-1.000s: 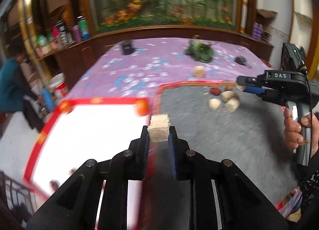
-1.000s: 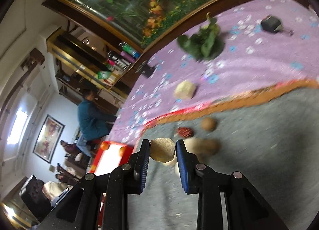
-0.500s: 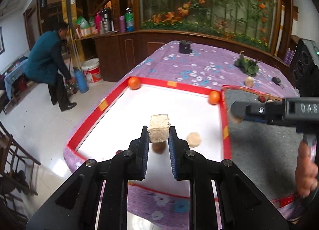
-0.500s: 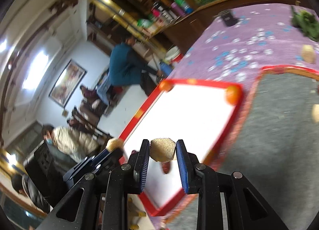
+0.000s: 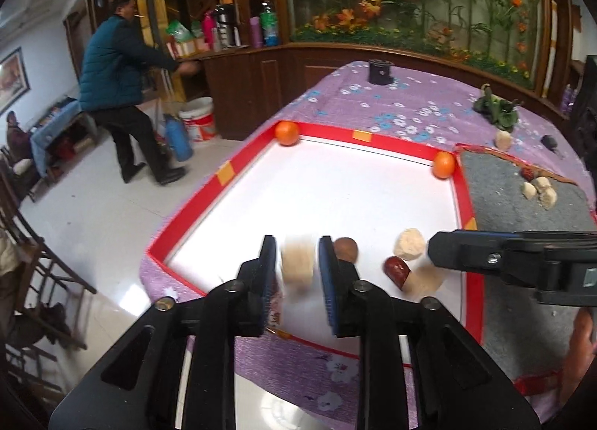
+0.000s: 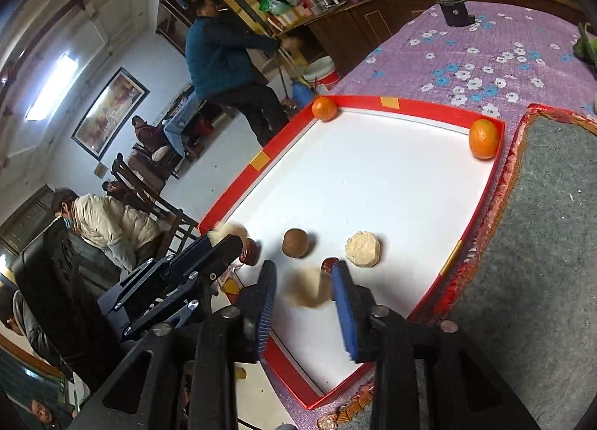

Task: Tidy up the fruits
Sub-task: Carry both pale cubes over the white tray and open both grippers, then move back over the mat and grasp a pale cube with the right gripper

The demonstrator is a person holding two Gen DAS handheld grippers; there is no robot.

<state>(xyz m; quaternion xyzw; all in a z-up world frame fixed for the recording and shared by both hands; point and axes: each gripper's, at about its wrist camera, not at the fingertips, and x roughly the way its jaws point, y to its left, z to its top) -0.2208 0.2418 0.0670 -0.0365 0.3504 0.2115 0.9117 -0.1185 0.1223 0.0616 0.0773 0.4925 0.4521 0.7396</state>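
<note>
A red-rimmed white tray (image 5: 373, 139) (image 6: 410, 105) holds two oranges (image 5: 286, 132) (image 5: 443, 164) at its far corners, a brown round fruit (image 6: 295, 242), a pale chunk (image 6: 362, 249) and a red date (image 5: 397, 271). My left gripper (image 5: 297, 269) is open over the tray's near edge; a blurred tan block (image 5: 296, 264) hangs loose between its jaws. My right gripper (image 6: 305, 293) is open too, with a blurred pale piece (image 6: 308, 292) loose between its jaws. The right gripper (image 5: 434, 254) also shows in the left wrist view.
A grey mat (image 5: 522, 213) right of the tray carries several pale pieces (image 5: 541, 191) and a red date (image 5: 527, 173). The purple floral cloth (image 5: 391, 109) has a black object (image 5: 380, 71) and green leaves (image 5: 498, 111). A man (image 5: 119, 83) stands left.
Both grippers have opened over the tray's near end and let go of their pieces, which now blur as they drop. Both moved lower and nearer to the tray.
</note>
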